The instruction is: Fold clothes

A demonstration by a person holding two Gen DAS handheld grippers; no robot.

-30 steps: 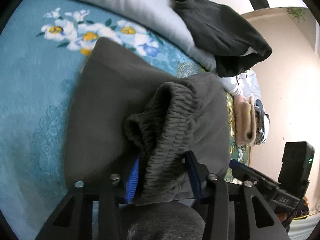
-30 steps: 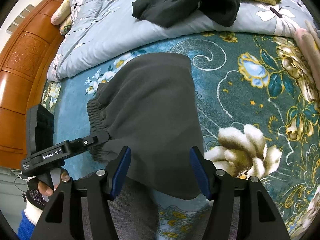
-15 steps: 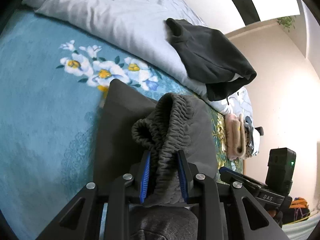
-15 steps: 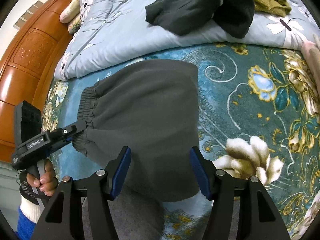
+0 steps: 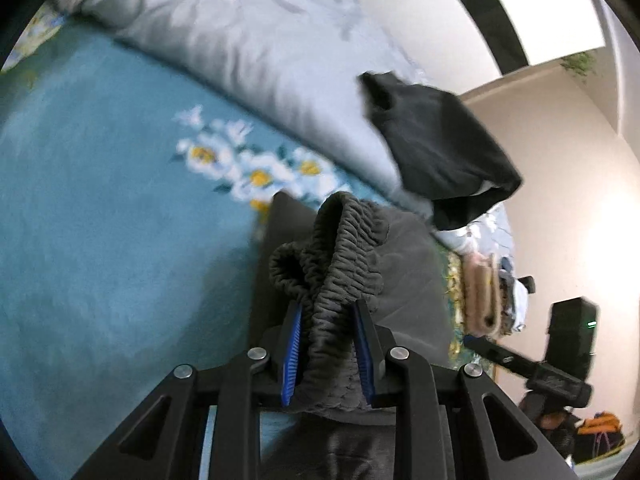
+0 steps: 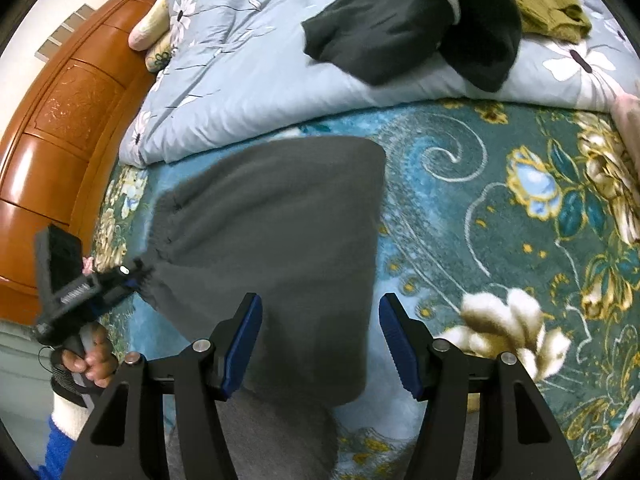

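Dark grey sweatpants (image 6: 280,232) lie spread on the teal flowered bedspread (image 6: 500,220). My left gripper (image 5: 327,344) is shut on their gathered elastic waistband (image 5: 340,252) and holds it up off the bed; it also shows at the left of the right wrist view (image 6: 136,276), pulling that edge taut. My right gripper (image 6: 320,344) is open and empty, hovering above the near edge of the pants.
A pale blue duvet (image 6: 248,80) is bunched at the back with a black garment (image 6: 400,20) and an olive one (image 6: 540,4) on it. A wooden headboard (image 6: 60,128) stands at left. Folded pink clothes (image 5: 480,292) lie beyond the pants.
My left gripper closed on the waistband and lifted it up and leftward, stretching the pants. My right gripper stayed open above the near edge.
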